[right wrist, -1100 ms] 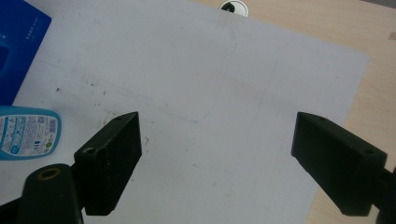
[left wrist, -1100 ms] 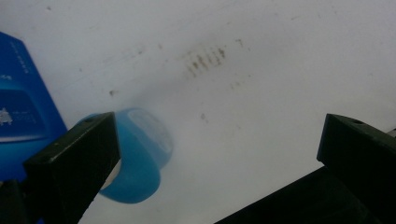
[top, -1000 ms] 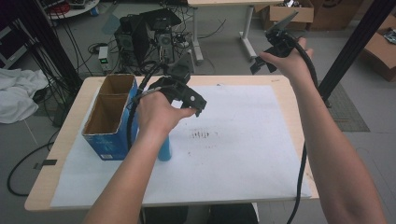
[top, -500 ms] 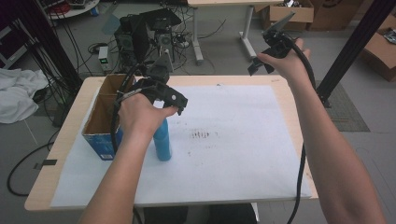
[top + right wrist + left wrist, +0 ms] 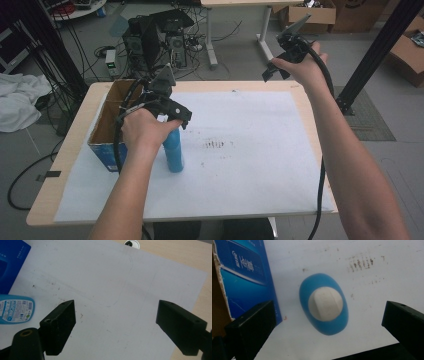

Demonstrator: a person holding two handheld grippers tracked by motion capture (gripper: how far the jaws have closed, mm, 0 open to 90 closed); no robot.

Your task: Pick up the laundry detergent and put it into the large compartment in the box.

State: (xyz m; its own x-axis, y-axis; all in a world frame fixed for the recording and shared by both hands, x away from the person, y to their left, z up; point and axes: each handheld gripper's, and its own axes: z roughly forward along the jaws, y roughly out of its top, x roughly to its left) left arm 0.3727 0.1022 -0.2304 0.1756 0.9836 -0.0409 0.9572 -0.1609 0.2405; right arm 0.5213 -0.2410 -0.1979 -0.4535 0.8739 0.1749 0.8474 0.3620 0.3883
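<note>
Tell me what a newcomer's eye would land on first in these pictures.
First the blue bottle with its white cap, standing upright on the white paper just right of the open blue cardboard box. The left gripper hangs right above it, jaws spread wide on either side of the cap without touching. Next, the right gripper, open and held high over the table's far right edge.

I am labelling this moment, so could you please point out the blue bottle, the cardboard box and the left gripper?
blue bottle [image 5: 323, 303]: left gripper view, on its white cap.
cardboard box [image 5: 106, 154]: high view, on its blue outer wall.
left gripper [image 5: 329, 322]: left gripper view, midway between its open fingers.
</note>
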